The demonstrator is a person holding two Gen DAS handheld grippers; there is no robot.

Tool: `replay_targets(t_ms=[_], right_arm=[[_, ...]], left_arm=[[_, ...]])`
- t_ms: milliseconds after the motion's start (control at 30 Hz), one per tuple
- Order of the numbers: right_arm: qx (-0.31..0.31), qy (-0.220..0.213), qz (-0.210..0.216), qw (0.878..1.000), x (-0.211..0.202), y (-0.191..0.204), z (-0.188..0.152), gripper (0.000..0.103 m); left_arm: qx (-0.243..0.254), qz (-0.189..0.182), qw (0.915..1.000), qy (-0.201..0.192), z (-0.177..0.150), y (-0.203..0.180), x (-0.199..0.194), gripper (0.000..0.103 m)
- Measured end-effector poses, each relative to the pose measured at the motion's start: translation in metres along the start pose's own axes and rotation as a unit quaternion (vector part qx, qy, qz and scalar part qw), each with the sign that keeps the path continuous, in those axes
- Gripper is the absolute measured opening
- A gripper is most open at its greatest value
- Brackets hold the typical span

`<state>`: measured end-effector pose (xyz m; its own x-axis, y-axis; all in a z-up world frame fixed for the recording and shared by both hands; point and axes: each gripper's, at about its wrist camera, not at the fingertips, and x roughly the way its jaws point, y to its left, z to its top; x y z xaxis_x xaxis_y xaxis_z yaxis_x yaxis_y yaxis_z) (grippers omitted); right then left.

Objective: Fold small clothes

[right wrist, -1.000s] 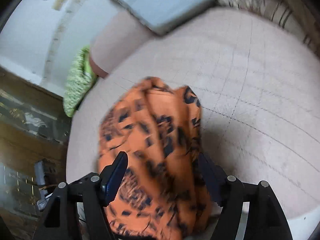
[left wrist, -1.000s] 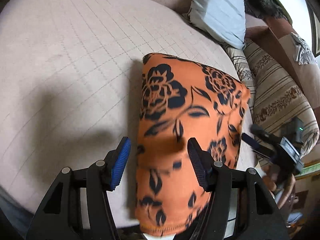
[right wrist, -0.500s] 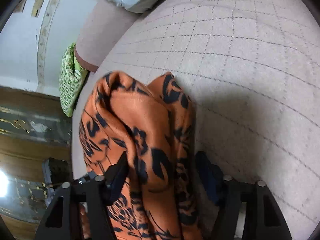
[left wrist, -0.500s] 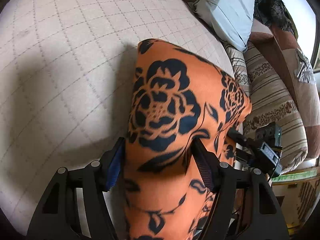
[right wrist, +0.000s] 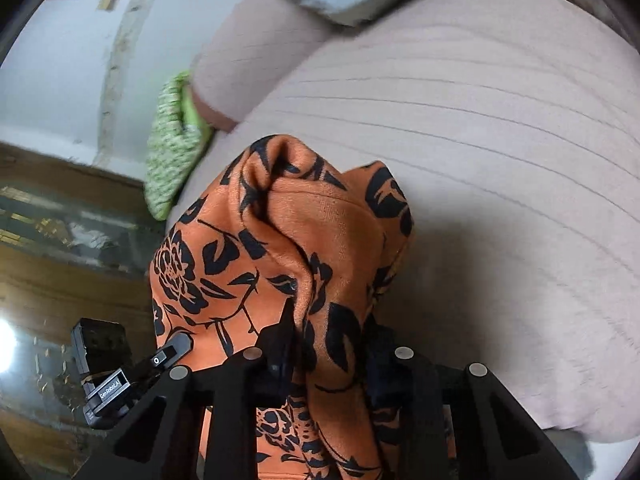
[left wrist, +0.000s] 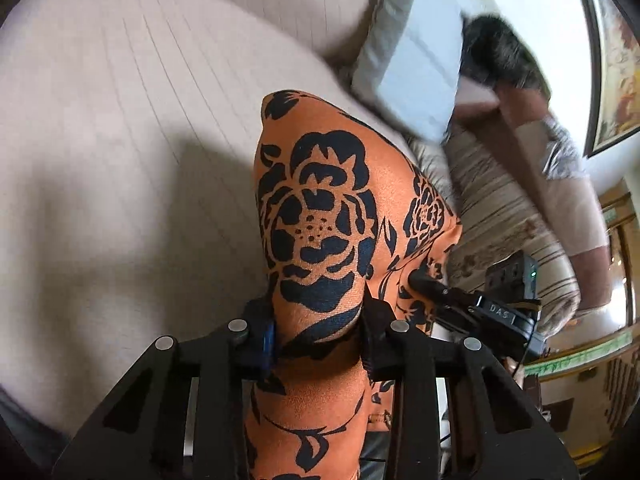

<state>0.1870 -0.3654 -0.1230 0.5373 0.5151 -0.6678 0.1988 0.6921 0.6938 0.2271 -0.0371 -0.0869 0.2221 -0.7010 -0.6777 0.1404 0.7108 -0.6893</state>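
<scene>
An orange garment with a black flower print [left wrist: 320, 216] lies at the near edge of a beige quilted cushion [left wrist: 112, 128]. My left gripper [left wrist: 316, 332] is shut on its near part, and the cloth runs forward between the fingers. In the right wrist view the same garment [right wrist: 280, 248] bunches up in folds, and my right gripper [right wrist: 332, 344] is shut on it. The right gripper also shows in the left wrist view [left wrist: 480, 304], at the cloth's right side. The left gripper shows in the right wrist view [right wrist: 120, 376], at the cloth's left side.
A light blue pillow [left wrist: 416, 64] and a striped cushion [left wrist: 500, 216] lie at the back right. A dark furry thing [left wrist: 500, 52] sits behind them. A green patterned cushion [right wrist: 172, 144] lies at the cushion's far left, above a wooden floor [right wrist: 48, 280].
Both grippers have closed on the orange garment, from open around it one second ago. The cloth now rises bunched between the fingers, and both views have tilted up.
</scene>
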Motion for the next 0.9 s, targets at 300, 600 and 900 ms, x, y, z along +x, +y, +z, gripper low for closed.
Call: replay_targets(t_ms=[300,600,900], right_arm=[[-0.044,0.012,0.038,0.998,0.06,0.09,0.037,0.027],[-0.041,0.035,-0.006,0.999,0.145,0.068,0.082,0.029],[-0.077,-0.041,-0.038,0.996,0.099,0.061,0.044,0.054]], left_arm=[[-0.021,0.026,0.9984,-0.045,0.062,0.044,-0.049,0.031],[-0.089,0.065,0.9938,-0.007,0.103,0.125,0.009,0.038],[-0.035,0.092,0.9937,-0.054,0.057,0.124,-0.042,0.066]])
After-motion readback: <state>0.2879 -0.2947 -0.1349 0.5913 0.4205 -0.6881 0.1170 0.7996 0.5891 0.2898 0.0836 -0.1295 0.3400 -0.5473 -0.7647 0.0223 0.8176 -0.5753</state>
